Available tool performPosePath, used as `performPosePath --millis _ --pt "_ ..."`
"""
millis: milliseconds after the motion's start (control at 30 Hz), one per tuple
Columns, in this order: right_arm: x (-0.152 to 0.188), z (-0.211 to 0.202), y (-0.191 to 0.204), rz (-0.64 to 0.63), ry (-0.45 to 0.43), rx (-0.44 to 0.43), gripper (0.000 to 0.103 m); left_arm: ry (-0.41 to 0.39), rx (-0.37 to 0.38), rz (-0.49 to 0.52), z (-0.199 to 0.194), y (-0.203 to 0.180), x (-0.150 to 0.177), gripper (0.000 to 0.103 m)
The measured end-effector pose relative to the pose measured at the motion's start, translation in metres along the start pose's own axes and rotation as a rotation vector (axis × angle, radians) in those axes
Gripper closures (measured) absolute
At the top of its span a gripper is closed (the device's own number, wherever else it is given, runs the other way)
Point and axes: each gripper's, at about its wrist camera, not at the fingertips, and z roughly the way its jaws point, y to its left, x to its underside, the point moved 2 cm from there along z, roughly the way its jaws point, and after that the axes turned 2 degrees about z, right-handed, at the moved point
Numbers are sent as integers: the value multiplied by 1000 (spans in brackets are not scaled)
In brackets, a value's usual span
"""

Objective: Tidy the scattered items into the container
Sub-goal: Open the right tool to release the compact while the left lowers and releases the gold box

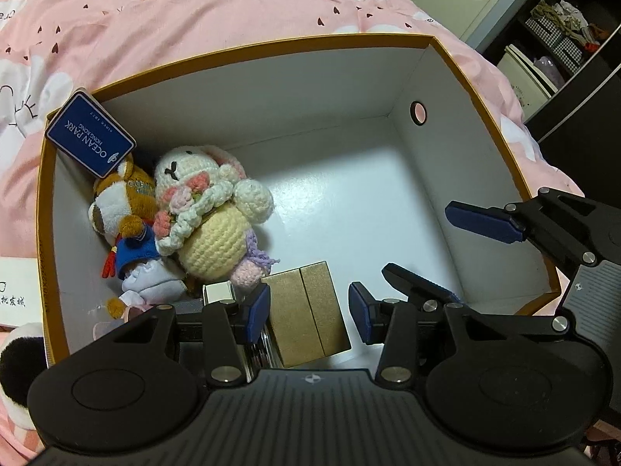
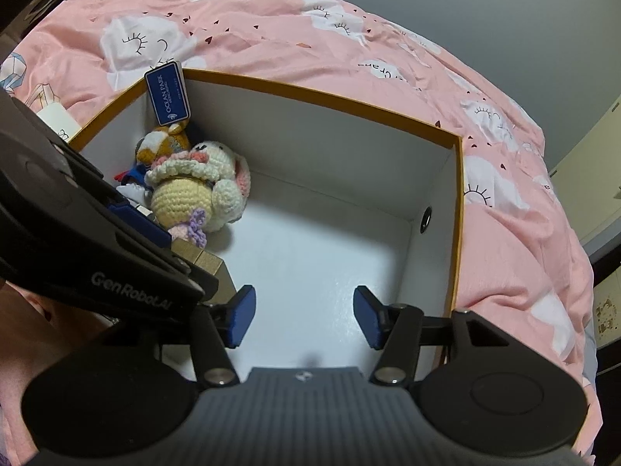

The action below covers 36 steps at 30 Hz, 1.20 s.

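Observation:
An orange-rimmed cardboard box [image 1: 271,44] [image 2: 349,106] with a white inside sits on the bed. In its left corner lie a crocheted bunny [image 1: 209,209] [image 2: 194,190] and a brown plush [image 1: 120,202] [image 2: 163,141] with a blue Ocean Park tag [image 1: 89,134] [image 2: 168,93]. My left gripper [image 1: 309,312] hangs low inside the box, shut on a small gold box [image 1: 310,306] [image 2: 207,262]. One of its fingers [image 2: 136,219] shows in the right wrist view. My right gripper [image 2: 304,316] [image 1: 417,239] is open over the bare white floor, with nothing between its fingers.
A pink cloud-print duvet [image 1: 233,7] [image 2: 504,233] surrounds the box. A black-and-white plush [image 1: 15,369] and a white card [image 1: 15,287] lie outside its left wall. A small silver box [image 1: 218,291] sits behind my left finger. Dark shelves [image 1: 562,39] stand to the right.

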Motion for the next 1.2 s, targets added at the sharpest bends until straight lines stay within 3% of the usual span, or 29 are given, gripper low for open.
performPosePath --millis 333,867,1200 --pt "-2 -1 1 27 -5 -7 41 -54 -28 27 -21 3 3 48" --pt "-15 -5 -11 223 -25 -127 38 -202 -172 13 -66 27 10 48" --pt "-14 19 -1 290 79 -208 40 -222 -221 -50 -79 54 22 48"
